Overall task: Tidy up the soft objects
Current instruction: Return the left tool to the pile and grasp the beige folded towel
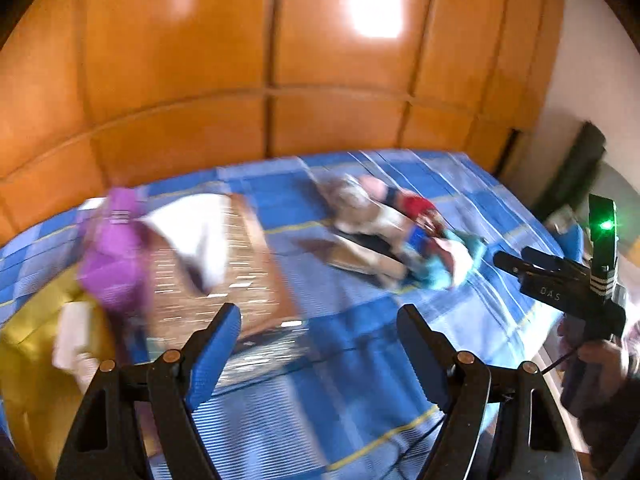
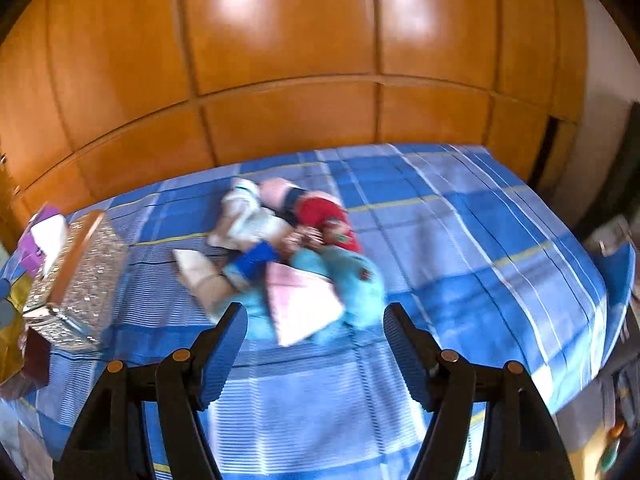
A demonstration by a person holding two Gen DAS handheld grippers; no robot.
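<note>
A pile of soft items (image 2: 296, 256) lies mid-bed: a teal plush (image 2: 356, 284), a pale pink folded cloth (image 2: 304, 300), a red piece (image 2: 324, 216), white and blue pieces. The pile also shows in the left wrist view (image 1: 400, 232), far right of centre. My right gripper (image 2: 316, 320) is open and empty, just short of the pile's near edge. My left gripper (image 1: 320, 324) is open and empty above the bedspread, beside a sparkly box (image 1: 224, 264) holding purple cloth (image 1: 116, 252) and white cloth (image 1: 196, 228). Both views are motion-blurred.
The bed has a blue plaid cover (image 2: 460, 240). Orange wooden wardrobe doors (image 2: 300, 60) stand behind it. The sparkly box (image 2: 76, 276) sits at the bed's left. A yellow cloth (image 1: 28, 344) lies at the left edge. The other handheld gripper (image 1: 560, 280) shows at right.
</note>
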